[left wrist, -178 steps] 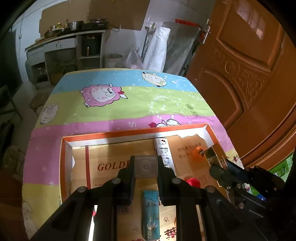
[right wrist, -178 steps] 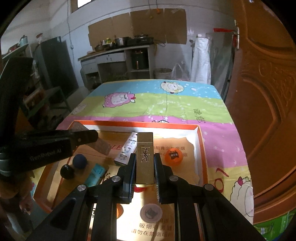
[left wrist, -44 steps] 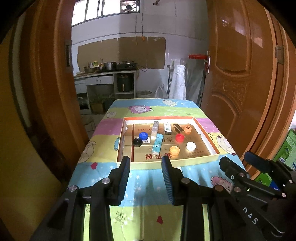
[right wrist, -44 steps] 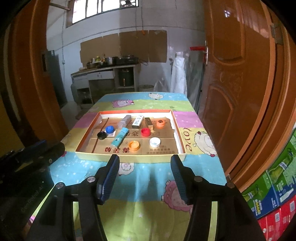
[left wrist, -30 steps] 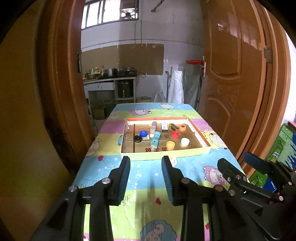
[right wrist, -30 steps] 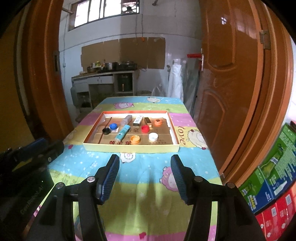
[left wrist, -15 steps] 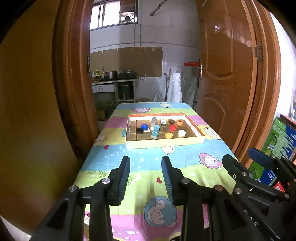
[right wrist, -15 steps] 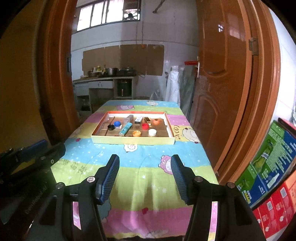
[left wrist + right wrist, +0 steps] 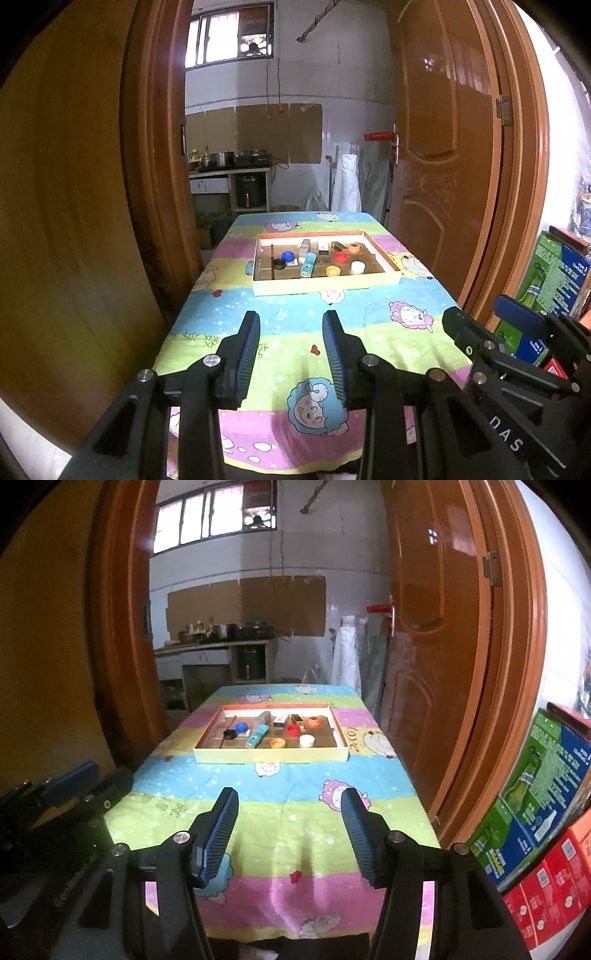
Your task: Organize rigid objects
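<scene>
we are holding the left gripper (image 9: 291, 354) and the right gripper (image 9: 289, 834) over the near end of the table (image 9: 295, 812), both with jaws spread and nothing between them, the right pair spread wider than the left. the tray (image 9: 271, 755) is sitting well apart from us, toward the far half of the table, and in it we are seeing the blue box (image 9: 256, 736) lying flat near the middle, the black cap (image 9: 229, 734) and blue cap (image 9: 242, 727) to its left, and the red cap (image 9: 293, 731), orange cap (image 9: 277, 743) and white cap (image 9: 307, 740) to its right, with a few small boxes along the far wall.

we are judging the sorting to be nearly or fully done. the risk from here is mostly ours: a gripper swinging low could be snagging the loose tablecloth (image 9: 295, 306) and dragging the tray, setting the caps rolling out of line. reaching again across the bare cloth, we could be clipping the near wall of the tray.

the open door (image 9: 436, 646) is standing close on the right, cartons (image 9: 546, 794) are stacked beside it, and the door frame is crowding the left.
</scene>
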Tool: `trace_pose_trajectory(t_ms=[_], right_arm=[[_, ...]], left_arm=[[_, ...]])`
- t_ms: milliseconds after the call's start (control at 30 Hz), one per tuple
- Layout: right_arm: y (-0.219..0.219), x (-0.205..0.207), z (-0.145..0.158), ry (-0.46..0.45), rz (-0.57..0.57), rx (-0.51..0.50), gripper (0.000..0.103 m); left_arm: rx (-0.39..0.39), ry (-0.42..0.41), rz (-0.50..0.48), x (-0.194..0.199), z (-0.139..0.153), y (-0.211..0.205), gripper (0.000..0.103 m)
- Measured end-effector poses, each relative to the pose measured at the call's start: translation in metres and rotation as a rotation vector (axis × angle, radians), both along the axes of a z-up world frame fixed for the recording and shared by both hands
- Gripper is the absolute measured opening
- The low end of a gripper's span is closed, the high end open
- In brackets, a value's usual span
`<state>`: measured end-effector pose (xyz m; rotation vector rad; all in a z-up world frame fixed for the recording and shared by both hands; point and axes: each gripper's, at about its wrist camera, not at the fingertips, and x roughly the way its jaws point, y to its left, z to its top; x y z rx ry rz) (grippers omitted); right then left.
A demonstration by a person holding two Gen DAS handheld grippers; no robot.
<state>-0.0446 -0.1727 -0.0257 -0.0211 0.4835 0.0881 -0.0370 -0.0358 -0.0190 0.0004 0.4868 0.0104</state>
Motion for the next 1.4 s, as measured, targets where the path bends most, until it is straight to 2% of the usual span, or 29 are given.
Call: trace_pose_trajectory(t_ms=[1400], right_arm=[[0.014,-0.015,0.007,-0.039,0.027,-0.027,0.06]], left_arm=[[-0.004,-0.032,0.002,-0.017,0.006,0.008,0.035]])
